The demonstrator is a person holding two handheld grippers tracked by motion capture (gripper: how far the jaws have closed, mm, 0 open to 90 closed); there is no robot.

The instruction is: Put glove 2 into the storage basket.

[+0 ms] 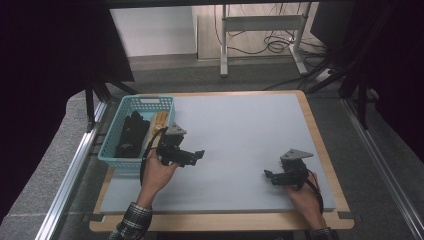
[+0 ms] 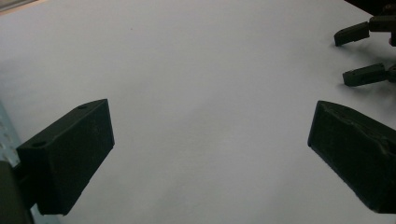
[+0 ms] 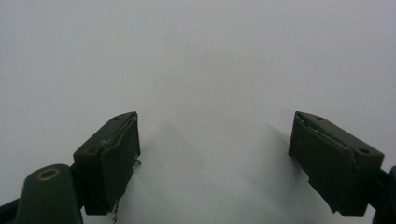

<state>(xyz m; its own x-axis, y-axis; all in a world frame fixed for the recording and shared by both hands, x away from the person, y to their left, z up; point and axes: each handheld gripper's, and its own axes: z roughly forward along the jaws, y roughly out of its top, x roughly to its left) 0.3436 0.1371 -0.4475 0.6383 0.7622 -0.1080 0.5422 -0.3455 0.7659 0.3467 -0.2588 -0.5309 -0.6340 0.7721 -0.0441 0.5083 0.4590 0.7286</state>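
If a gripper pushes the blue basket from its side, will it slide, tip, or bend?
The blue basket is low and wide with a flat base, so it would probably slide, not tip. Its walls are open lattice, likely thin plastic, so they may flex under a push. The dark items inside add some weight, which may steady it.

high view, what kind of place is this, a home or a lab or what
Most likely a lab or recording workspace, not a home. A bare white work mat covers the table, metal rails flank it, and loose cables lie on the floor under a desk frame. A blue basket sits beside the left gripper.
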